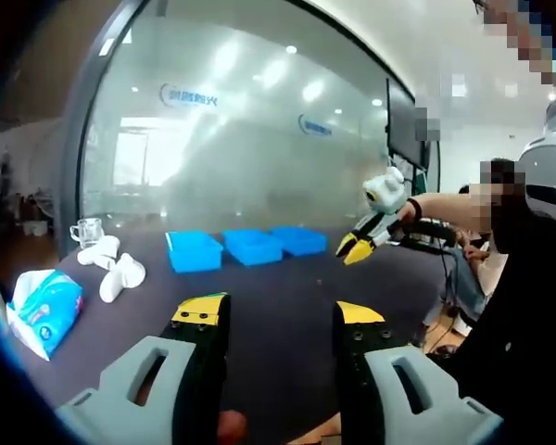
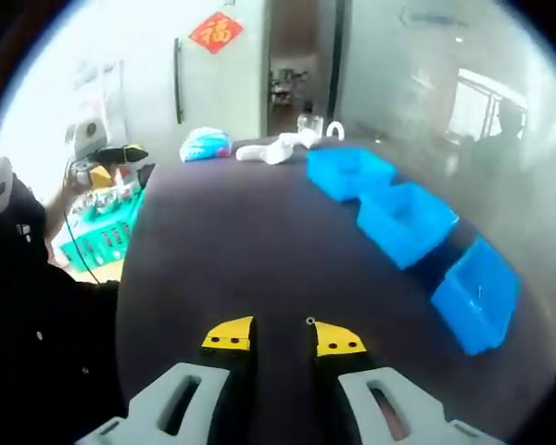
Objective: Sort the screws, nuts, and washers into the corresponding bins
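Lying beside right tongs [image 2: 283, 339]: washer [image 2: 309, 321]

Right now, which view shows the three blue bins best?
The right gripper view: the blue bins sit close and seen from above, so their open insides show. In the left gripper view the blue bins are farther off, in a low row, with mostly their sides visible.

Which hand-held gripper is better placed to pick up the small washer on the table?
Right: the right hand-held gripper hangs open with the washer between its tips; the left hand-held gripper faces bare table.
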Demonstrator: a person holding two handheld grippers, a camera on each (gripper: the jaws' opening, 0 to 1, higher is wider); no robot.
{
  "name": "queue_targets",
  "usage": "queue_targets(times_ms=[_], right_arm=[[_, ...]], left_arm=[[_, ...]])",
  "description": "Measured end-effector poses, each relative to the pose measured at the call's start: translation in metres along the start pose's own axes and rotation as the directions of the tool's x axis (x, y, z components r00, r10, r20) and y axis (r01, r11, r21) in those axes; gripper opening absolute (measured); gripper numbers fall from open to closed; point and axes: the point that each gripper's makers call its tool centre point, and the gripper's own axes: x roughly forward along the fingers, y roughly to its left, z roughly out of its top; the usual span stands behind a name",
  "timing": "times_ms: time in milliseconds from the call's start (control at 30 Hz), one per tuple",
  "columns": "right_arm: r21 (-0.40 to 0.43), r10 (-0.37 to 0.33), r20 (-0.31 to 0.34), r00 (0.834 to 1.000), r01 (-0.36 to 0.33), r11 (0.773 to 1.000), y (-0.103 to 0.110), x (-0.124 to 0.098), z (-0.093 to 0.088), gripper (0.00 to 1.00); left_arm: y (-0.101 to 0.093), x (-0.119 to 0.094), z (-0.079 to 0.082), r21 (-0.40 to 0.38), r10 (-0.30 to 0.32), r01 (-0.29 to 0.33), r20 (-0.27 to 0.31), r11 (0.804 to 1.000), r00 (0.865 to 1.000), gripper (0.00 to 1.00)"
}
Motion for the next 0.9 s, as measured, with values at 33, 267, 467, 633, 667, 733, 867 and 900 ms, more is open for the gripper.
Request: queue_targets(times_ms=[33,267,467,633,667,733,867,900], right_arm=[[-0.012,0.005,-0.016,1.000,-0.005,1.000,-0.001,0.003,0.000,0.19],[-0.057,0.029,-0.115,0.993,-0.036,0.998,-0.013,0.021,-0.004,0.19],[-0.096,0.048,-0.199,0.979,-0.068,0.993,-0.021,0.030,-0.012,0.19],[-0.118,0.057,-0.262,0.963,-0.091,0.989,-0.022,0.038,-0.014,0.19],[-0.122,0.059,-0.272,0.960,-0.096,0.988,-0.022,0.039,-0.015,0.19],[-0.135,0.065,-0.296,0.953,-0.109,0.985,-0.021,0.042,-0.016,0.19],[-0.158,0.081,-0.348,0.934,-0.144,0.977,-0.017,0.047,-0.019,0.18],[-0.165,0.084,-0.364,0.928,-0.152,0.974,-0.016,0.049,-0.021,0.18]], left_arm=[[0.000,0.000,-0.001,0.002,-0.001,0.001,-0.003,1.000,1.000,0.43],[0.000,0.000,-0.002,-0.003,-0.003,0.003,-0.007,1.000,1.000,0.43],[0.000,0.000,-0.003,-0.002,-0.004,0.004,-0.010,1.000,1.000,0.45],[-0.001,0.001,-0.004,-0.002,-0.007,0.007,-0.016,1.000,1.000,0.45],[-0.001,0.001,-0.004,-0.002,-0.008,0.008,-0.017,1.000,1.000,0.45],[-0.002,0.000,-0.004,0.001,-0.011,0.011,-0.021,1.000,1.000,0.45],[-0.003,0.000,-0.005,0.000,-0.012,0.012,-0.024,1.000,1.000,0.46],[-0.003,0.000,-0.005,0.000,-0.012,0.013,-0.027,1.000,1.000,0.46]])
